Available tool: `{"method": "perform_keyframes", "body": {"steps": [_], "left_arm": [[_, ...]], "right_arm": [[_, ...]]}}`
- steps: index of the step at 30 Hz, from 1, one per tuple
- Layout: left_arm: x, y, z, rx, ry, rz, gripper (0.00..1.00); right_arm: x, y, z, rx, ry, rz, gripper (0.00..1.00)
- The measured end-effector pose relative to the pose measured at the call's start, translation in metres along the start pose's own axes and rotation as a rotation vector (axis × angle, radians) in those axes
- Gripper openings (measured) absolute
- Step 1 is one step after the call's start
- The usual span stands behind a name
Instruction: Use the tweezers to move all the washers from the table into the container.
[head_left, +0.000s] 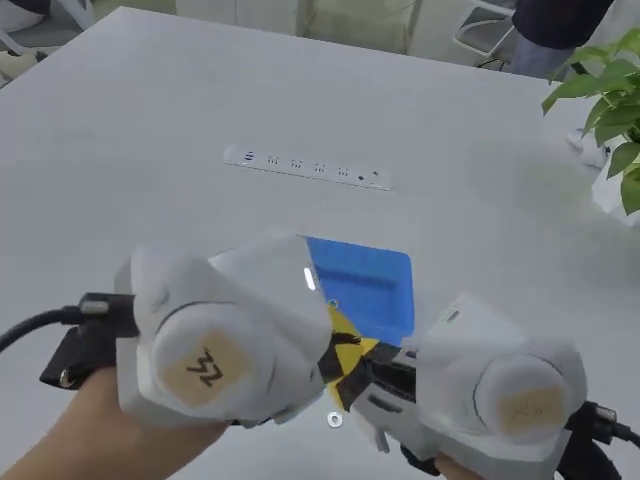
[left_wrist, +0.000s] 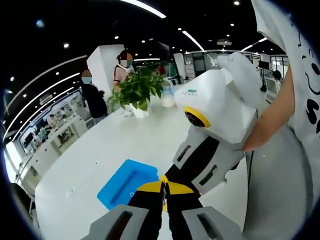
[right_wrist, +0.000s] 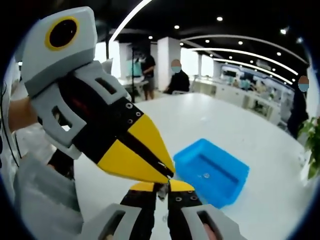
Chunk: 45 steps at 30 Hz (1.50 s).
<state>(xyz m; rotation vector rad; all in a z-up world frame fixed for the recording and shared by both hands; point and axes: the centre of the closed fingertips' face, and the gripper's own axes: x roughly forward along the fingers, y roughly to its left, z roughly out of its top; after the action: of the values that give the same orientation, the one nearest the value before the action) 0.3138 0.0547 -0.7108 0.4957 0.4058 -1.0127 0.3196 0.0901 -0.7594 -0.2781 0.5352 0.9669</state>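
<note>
Over the white worktop (head_left: 150, 120), beside the blue rectangular plastic container (right_wrist: 227, 167), the left claw (left_wrist: 164, 191) and right claw (right_wrist: 162, 188) are held clenched, tips close together.

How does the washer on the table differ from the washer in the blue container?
Place: the table washer lies on the white table; the container washer lies inside the blue container. The table washer sits nearer the person than the container washer. Both are small, pale, round.
</note>
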Motion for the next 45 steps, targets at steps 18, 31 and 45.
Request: {"method": "perform_keyframes", "body": {"steps": [18,31,45], "left_arm": [[-0.001,-0.003,-0.009,-0.135,0.004,-0.018,0.00],[0.008,-0.010,-0.019,-0.123,0.017,-0.060,0.00],[0.014,-0.014,-0.032,-0.121,0.038,-0.058,0.00]], "right_arm": [[0.005,-0.001,-0.018,-0.065,0.061,-0.010,0.04],[0.008,-0.004,-0.033,-0.055,0.103,-0.018,0.05],[0.016,-0.005,-0.047,-0.046,0.129,-0.013,0.06]]}}
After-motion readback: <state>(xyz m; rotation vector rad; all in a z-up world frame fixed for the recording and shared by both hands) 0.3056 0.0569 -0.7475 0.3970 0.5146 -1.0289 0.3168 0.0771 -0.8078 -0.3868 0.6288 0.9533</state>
